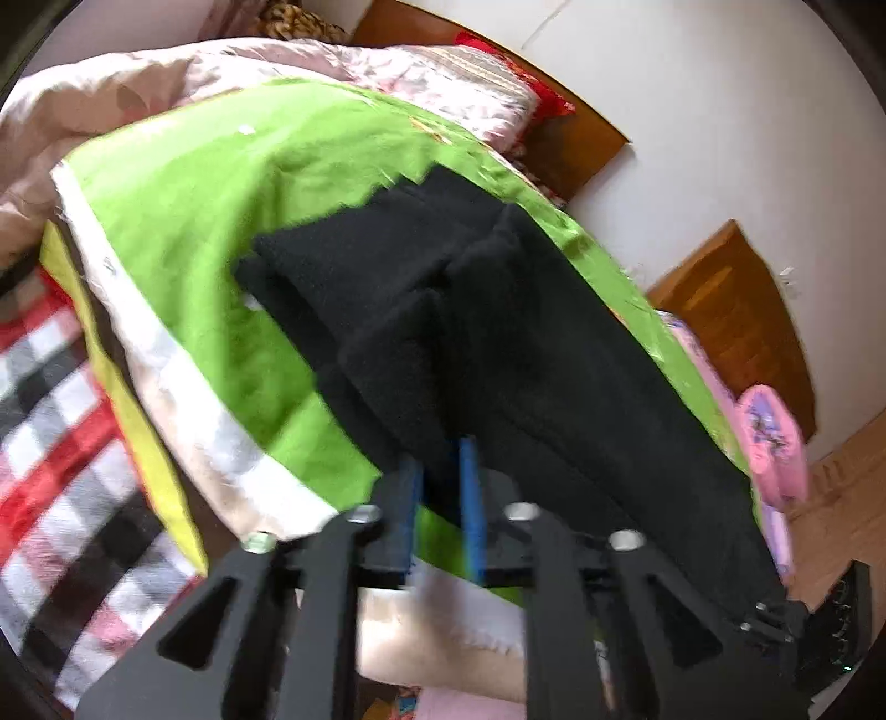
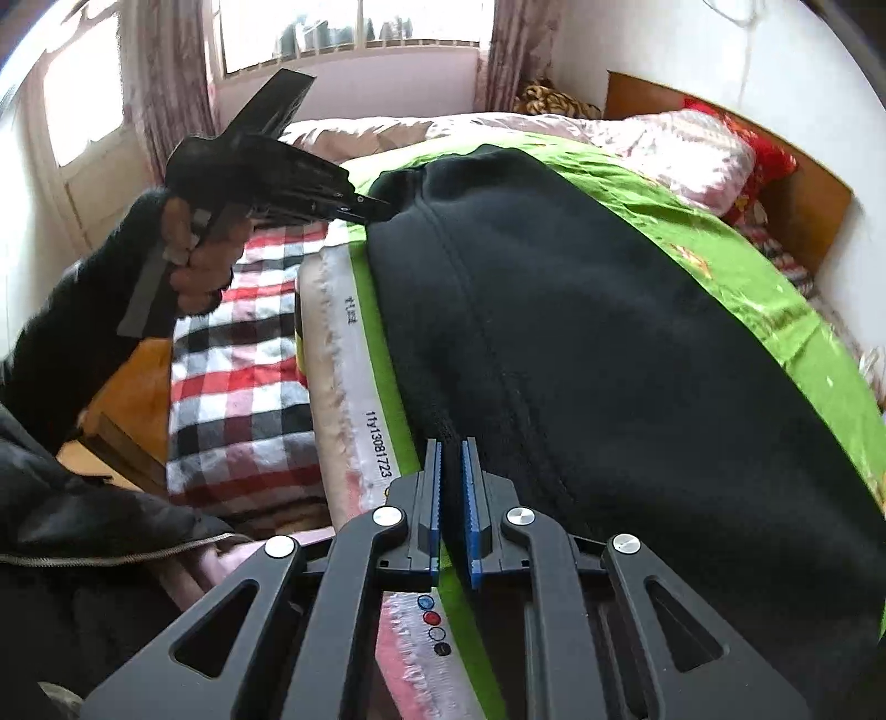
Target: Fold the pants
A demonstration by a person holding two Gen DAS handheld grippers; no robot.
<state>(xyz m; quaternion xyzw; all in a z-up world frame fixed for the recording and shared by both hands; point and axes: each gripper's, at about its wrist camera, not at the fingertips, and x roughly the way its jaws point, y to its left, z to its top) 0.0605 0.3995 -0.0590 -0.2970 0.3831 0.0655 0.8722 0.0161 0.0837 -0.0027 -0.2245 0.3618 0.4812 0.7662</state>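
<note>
Right gripper (image 2: 451, 459): jaws clamped on the near edge of the pants (image 2: 609, 332). Pants: black, spread over the green sheet (image 2: 747, 277), running away from the gripper. Left gripper (image 1: 440, 471): jaws pinching the pants' far-left edge. Checked blanket (image 2: 238, 360): left of the sheet. Pink quilt (image 2: 664, 144): beyond the sheet. Window (image 2: 354, 27): farthest.

left wrist view motion-blurred | pants (image 2: 609, 332) cut off at lower right edge
</note>
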